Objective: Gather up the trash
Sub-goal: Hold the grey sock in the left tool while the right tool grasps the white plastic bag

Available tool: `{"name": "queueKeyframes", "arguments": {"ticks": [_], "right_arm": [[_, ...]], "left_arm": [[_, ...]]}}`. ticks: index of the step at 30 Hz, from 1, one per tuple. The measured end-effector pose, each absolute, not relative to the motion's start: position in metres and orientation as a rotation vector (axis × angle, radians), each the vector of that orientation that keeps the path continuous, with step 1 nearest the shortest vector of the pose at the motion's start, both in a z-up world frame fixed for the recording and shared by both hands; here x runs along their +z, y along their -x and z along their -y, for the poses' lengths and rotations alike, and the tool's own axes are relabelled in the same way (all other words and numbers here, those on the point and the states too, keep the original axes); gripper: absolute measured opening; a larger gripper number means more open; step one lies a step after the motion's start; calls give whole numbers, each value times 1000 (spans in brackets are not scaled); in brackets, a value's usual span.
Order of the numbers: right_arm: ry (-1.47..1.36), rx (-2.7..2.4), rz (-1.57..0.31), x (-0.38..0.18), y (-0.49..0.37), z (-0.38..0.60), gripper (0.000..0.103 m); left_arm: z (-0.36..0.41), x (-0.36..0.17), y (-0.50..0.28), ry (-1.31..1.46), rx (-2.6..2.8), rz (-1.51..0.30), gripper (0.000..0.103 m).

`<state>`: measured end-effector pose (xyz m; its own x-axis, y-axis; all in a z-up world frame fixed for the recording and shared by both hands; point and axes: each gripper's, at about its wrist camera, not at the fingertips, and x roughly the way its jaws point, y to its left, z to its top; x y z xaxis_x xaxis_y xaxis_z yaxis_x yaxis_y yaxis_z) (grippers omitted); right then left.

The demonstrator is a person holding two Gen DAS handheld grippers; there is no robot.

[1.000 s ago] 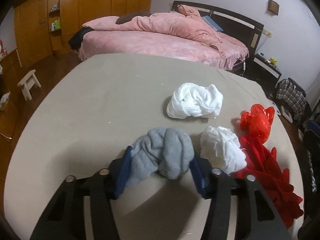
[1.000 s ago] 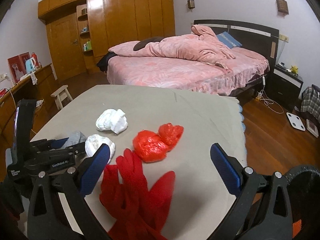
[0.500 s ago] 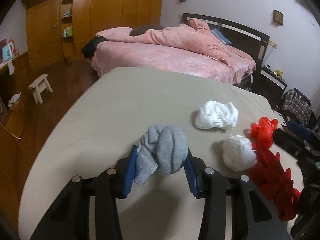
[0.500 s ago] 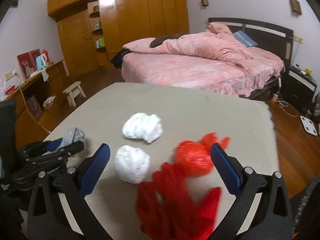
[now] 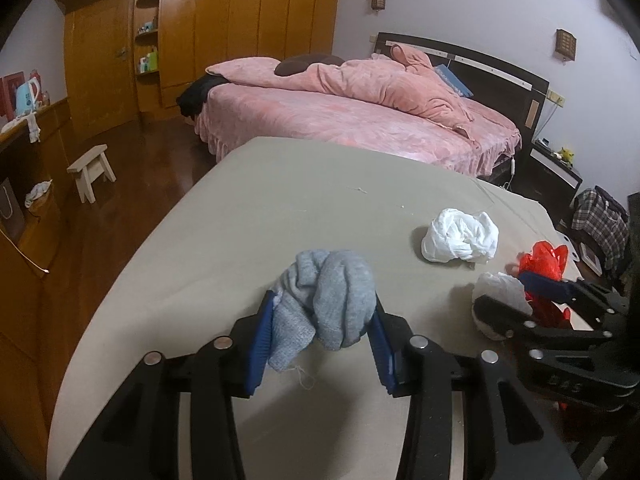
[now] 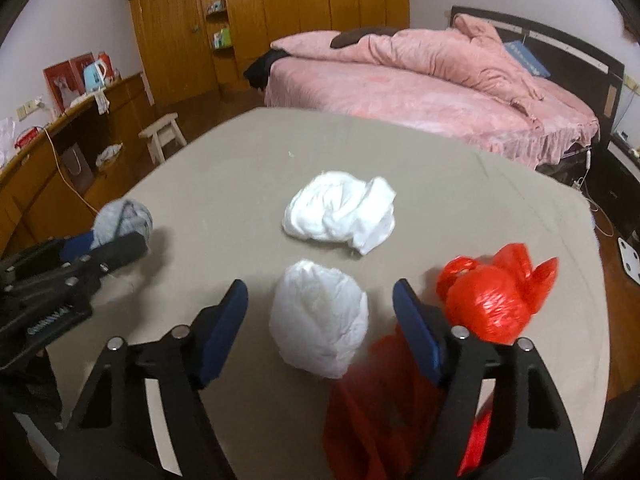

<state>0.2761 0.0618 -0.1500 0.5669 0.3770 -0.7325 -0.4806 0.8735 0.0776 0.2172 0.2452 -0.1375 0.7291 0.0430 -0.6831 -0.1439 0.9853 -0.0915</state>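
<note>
My left gripper (image 5: 322, 308) is shut on a grey knitted cloth bundle (image 5: 332, 288), held just above the beige-covered table (image 5: 260, 220); the bundle also shows in the right wrist view (image 6: 124, 220). My right gripper (image 6: 320, 292) straddles a small white crumpled ball (image 6: 320, 320). Its jaws are closing, and a gap remains between each pad and the ball. A larger white crumpled wad (image 6: 340, 212) lies farther back. A red plastic bag (image 6: 492, 300) sits right of the right gripper, and a red cloth (image 6: 372, 400) lies under its right finger.
The table's right edge is close behind the red bag. Beyond the table stands a pink bed (image 5: 360, 120). A small white stool (image 5: 90, 172) and a wooden counter (image 6: 60, 152) are at the left. A wardrobe (image 5: 240, 20) lines the back wall.
My right gripper swung left from over the red things to straddle the small white ball, and its jaws narrowed. My left gripper tightened on the grey bundle and drew it left.
</note>
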Motion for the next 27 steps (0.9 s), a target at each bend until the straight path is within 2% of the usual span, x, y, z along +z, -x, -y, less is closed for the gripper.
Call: {"name": "queueKeyframes", "arguments": {"ticks": [3, 5, 8, 27], "right_arm": [[142, 504, -858, -156, -278, -65, 62], [141, 516, -882, -159, -280, -66, 48], [134, 517, -888, -160, -279, -65, 43], [47, 537, -685, -68, -240, -18, 42]], "left_arm": [[-246, -139, -217, 151, 103, -751, 44], [-245, -140, -217, 153, 103, -753, 44], [-245, -140, -217, 152, 100, -754, 44], [-207, -86, -190, 129, 35, -655, 44]]}}
